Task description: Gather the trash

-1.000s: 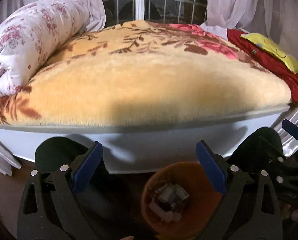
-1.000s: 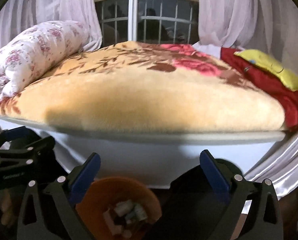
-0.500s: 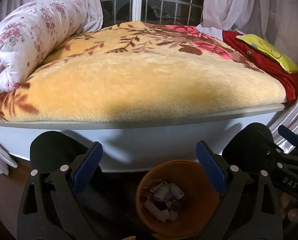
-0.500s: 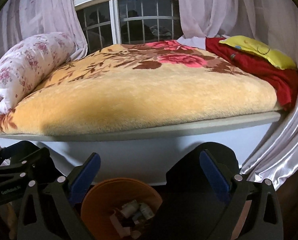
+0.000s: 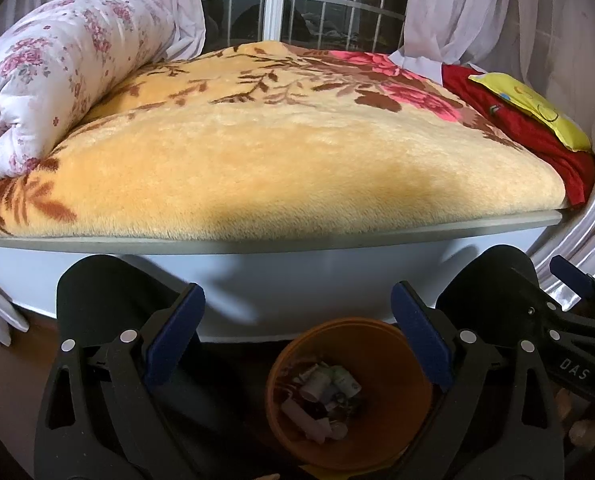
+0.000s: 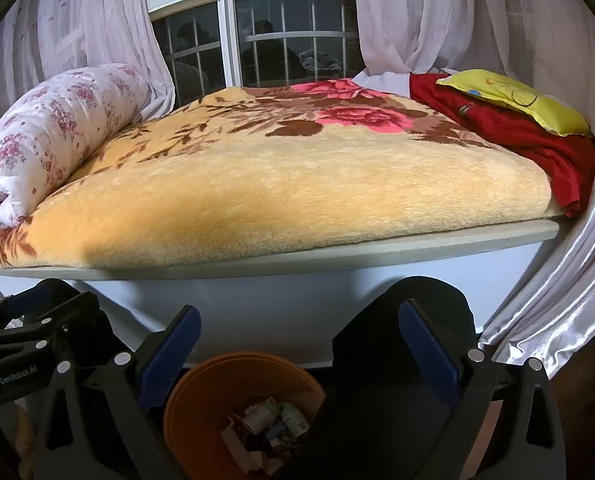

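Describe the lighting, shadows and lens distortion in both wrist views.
Left wrist view: fisheye bows the bed edge; a soft shadow darkens the blanket front; the orange bin is dim. Right wrist view: same bowing; the dark window reflects a ceiling light and figures.

The left gripper (image 5: 297,328) is being held wide open above an orange bin (image 5: 393,408) at six o'clock; crumpled trash (image 5: 323,394) is lying inside, the bed (image 5: 289,160) at twelve o'clock.
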`<state>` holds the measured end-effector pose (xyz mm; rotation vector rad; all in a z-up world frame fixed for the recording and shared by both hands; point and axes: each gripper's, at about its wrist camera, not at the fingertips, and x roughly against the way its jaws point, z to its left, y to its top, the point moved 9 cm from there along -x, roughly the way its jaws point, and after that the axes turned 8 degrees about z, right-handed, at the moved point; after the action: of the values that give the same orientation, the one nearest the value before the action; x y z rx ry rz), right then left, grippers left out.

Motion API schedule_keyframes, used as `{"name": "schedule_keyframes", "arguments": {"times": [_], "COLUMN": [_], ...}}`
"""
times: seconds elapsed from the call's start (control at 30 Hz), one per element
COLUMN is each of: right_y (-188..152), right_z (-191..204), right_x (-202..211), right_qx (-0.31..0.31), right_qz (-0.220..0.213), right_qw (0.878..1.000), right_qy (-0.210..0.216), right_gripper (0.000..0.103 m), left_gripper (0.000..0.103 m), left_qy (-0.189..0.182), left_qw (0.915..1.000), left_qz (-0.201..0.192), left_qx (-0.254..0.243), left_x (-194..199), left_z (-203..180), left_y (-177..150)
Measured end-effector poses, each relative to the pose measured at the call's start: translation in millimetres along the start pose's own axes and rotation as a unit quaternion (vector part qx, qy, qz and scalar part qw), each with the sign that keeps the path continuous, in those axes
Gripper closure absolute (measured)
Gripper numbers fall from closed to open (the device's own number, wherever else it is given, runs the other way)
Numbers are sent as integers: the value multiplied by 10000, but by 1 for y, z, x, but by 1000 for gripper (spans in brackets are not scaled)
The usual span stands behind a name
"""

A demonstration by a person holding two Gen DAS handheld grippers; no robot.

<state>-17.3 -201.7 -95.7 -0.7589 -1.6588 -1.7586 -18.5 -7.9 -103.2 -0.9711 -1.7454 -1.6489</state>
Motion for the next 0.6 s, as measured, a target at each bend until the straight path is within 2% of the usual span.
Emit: {"name": "schedule_keyframes", "arguments": {"times": [0.6], "right_y": [-4], "right_z": [-2], "right_x": [-2], "right_qx": [-20], "right_qz": [79], "right_qw": [10000], "right_qy": [12], "right_gripper": [5], "left_gripper": [11], "left_qy": [6], "left_qw": [10000], "left_qz": [65], "left_qx": [32], "left_x": [-3], "left_z": [-1], "left_y": [-4]}}
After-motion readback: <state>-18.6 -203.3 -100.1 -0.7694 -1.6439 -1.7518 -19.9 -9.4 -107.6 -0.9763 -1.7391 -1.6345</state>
